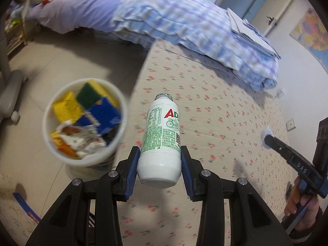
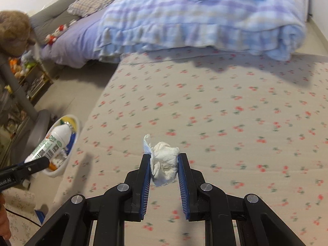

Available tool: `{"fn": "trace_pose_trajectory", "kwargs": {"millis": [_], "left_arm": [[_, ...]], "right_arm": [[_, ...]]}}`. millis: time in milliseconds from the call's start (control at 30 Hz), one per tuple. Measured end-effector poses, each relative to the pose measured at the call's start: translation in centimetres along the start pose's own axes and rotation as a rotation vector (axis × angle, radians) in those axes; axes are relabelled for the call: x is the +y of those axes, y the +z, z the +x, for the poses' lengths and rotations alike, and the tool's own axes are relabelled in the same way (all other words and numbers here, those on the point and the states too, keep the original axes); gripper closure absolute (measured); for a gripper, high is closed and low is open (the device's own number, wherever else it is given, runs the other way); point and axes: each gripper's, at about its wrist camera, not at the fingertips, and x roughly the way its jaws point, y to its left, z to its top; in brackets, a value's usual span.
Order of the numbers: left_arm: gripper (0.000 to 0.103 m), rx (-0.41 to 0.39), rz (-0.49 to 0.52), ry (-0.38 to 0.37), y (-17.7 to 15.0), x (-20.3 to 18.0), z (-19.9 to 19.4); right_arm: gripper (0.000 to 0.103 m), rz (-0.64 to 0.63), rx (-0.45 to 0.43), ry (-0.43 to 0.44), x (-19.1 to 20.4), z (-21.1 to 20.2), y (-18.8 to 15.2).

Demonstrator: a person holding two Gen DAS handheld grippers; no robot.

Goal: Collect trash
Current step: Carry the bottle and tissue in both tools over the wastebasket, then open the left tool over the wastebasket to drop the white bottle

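In the left wrist view, the left hand-held gripper (image 1: 160,160) is clamping a white plastic bottle (image 1: 161,137) by its lower body, neck pointing away, above the near edge of the cherry-print mattress (image 1: 215,106). The white trash bin (image 1: 61,155) is standing on the floor just to the left, already holding a sponge, a blue carton and wrappers. In the right wrist view, the right hand-held gripper (image 2: 164,164) is pinching a crumpled white tissue (image 2: 165,162) between narrow jaws, over the mattress and well right of the bin (image 2: 72,141). The carrying step appears to be under way; next, each load probably needs bringing over the bin's mouth before letting go, the bottle first.
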Motion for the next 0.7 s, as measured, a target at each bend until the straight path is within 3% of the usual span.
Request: {"fn": "trace_pose_trajectory", "kwargs": {"millis": [400, 700], "left_arm": [[0.062, -0.038, -0.145, 0.066, -0.6, 9.0, -2.4], [0.062, -0.083, -0.201, 0.085, 0.2, 12.1, -2.3]], "right_arm": [[0.080, -0.137, 0.069, 0.088, 7.8, 4.1, -1.4], [0.080, -0.173, 0.089, 0.137, 10.5, 5.9, -1.8]]}}
